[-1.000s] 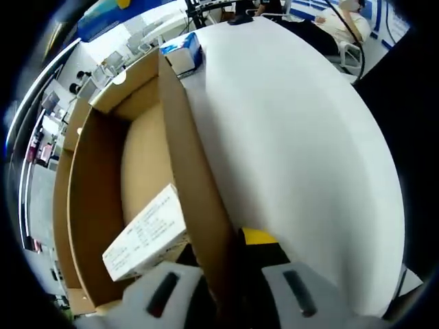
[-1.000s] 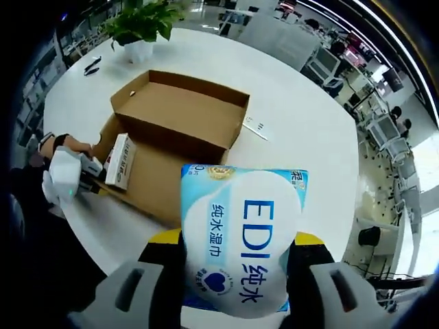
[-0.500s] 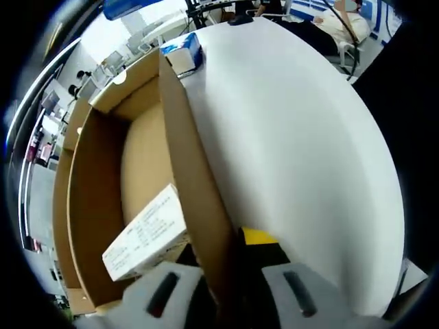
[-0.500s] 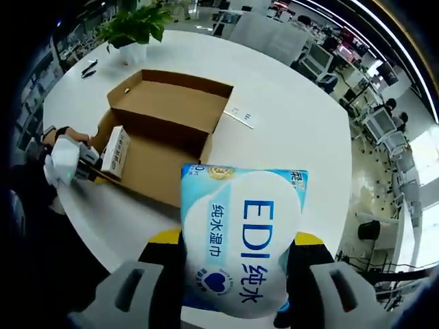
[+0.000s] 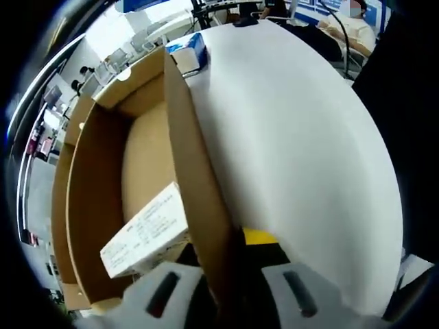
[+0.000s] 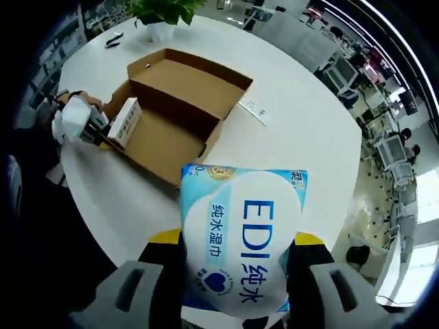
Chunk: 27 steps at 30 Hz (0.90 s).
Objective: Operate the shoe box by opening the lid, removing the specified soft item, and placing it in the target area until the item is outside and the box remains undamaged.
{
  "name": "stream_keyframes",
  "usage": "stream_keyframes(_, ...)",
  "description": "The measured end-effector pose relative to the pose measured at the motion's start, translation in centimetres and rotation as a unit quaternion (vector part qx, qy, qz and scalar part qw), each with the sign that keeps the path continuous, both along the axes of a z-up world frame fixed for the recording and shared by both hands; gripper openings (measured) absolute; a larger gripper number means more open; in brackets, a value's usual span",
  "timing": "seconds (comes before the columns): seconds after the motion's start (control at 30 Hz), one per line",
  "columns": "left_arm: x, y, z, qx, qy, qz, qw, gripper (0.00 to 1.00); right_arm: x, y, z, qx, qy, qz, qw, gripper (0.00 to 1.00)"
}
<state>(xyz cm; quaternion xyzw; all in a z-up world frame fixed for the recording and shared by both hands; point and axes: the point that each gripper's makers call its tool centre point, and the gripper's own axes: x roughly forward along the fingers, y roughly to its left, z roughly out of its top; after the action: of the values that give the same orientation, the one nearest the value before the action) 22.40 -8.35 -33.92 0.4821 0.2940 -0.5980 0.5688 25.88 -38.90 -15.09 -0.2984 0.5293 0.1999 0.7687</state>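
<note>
1. My right gripper (image 6: 233, 291) is holding the wet-wipes pack (image 6: 241, 240) high above the desk (image 6: 302, 130); the jaws are clenching it from both sides, its blue-and-white face printed "EDI".
2. My left gripper (image 5: 230, 291) is pinching the long side wall of the shoe box (image 5: 199, 185), one jaw inside and one outside the cardboard.
3. Seen from the right gripper view, the left gripper (image 6: 77, 123) is sitting at the box's near corner, and the shoe box (image 6: 180, 110) is lying open on the white desk.
4. A small white carton (image 5: 144, 233) is resting inside the box, just beside the gripped wall.
5. Beyond the box, a potted plant (image 6: 161, 14) is standing at the desk's far edge, and a white slip (image 6: 254, 110) is lying near the box.
</note>
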Motion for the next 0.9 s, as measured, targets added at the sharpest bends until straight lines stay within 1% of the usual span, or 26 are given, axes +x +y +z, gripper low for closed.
stream_keyframes(0.2, -0.1, 0.0, 0.1, 0.001, 0.003, 0.005, 1.0000, 0.07, -0.3, 0.1, -0.6, -0.003, 0.007, 0.064, 0.9979, 0.58)
stream_keyframes(0.23, -0.2, 0.0, 0.1, 0.001, 0.003, 0.006, 1.0000, 0.07, -0.4, 0.1, -0.6, -0.003, 0.009, 0.073, 0.9973, 0.58)
stream_keyframes(0.27, -0.2, 0.0, 0.1, 0.002, 0.005, 0.011, 0.9999, 0.07, -0.5, -0.1, -0.7, -0.002, 0.009, 0.073, 0.9973, 0.57)
stream_keyframes(0.4, -0.2, 0.0, 0.1, 0.001, 0.004, 0.015, 0.9999, 0.07, -0.4, -0.4, -0.8, 0.001, 0.013, 0.116, 0.9932, 0.57)
stream_keyframes(0.5, -0.2, 0.0, 0.1, 0.001, 0.003, 0.018, 0.9998, 0.07, -0.3, -0.6, -1.3, -0.002, 0.012, 0.164, 0.9864, 0.57)
stream_keyframes(0.53, -0.2, 0.0, 0.1, 0.001, 0.003, 0.019, 0.9998, 0.07, -0.4, -0.6, -1.7, -0.002, 0.018, 0.189, 0.9819, 0.57)
stream_keyframes(0.57, -0.2, 0.0, 0.1, 0.001, 0.003, 0.023, 0.9997, 0.07, -0.4, -0.5, -2.1, 0.007, 0.021, 0.195, 0.9806, 0.57)
stream_keyframes(0.6, -0.2, 0.0, 0.1, 0.001, 0.003, 0.026, 0.9997, 0.07, -0.4, -0.8, -2.5, 0.009, 0.030, 0.185, 0.9822, 0.57)
stream_keyframes(0.63, -0.1, 0.0, 0.1, 0.001, 0.003, 0.029, 0.9996, 0.07, -0.3, -0.9, -2.8, 0.009, 0.034, 0.195, 0.9801, 0.57)
stream_keyframes(0.67, -0.1, 0.0, 0.1, 0.001, 0.004, 0.032, 0.9995, 0.07, -0.3, -0.9, -3.0, 0.006, 0.037, 0.215, 0.9759, 0.57)
stream_keyframes(0.7, -0.1, 0.0, 0.1, 0.001, 0.004, 0.036, 0.9994, 0.07, -0.1, -1.1, -3.3, -0.004, 0.037, 0.246, 0.9685, 0.56)
stream_keyframes(0.73, -0.1, 0.0, 0.1, 0.001, 0.003, 0.038, 0.9993, 0.07, 0.1, -1.4, -3.6, 0.001, 0.034, 0.235, 0.9714, 0.56)
stream_keyframes(0.77, -0.1, 0.0, 0.1, 0.001, 0.003, 0.039, 0.9992, 0.07, 0.3, -1.6, -3.8, 0.001, 0.038, 0.236, 0.9710, 0.56)
stream_keyframes(0.9, 0.0, 0.0, 0.2, 0.001, 0.001, 0.041, 0.9992, 0.07, 0.4, -2.0, -4.9, -0.006, 0.050, 0.280, 0.9587, 0.56)
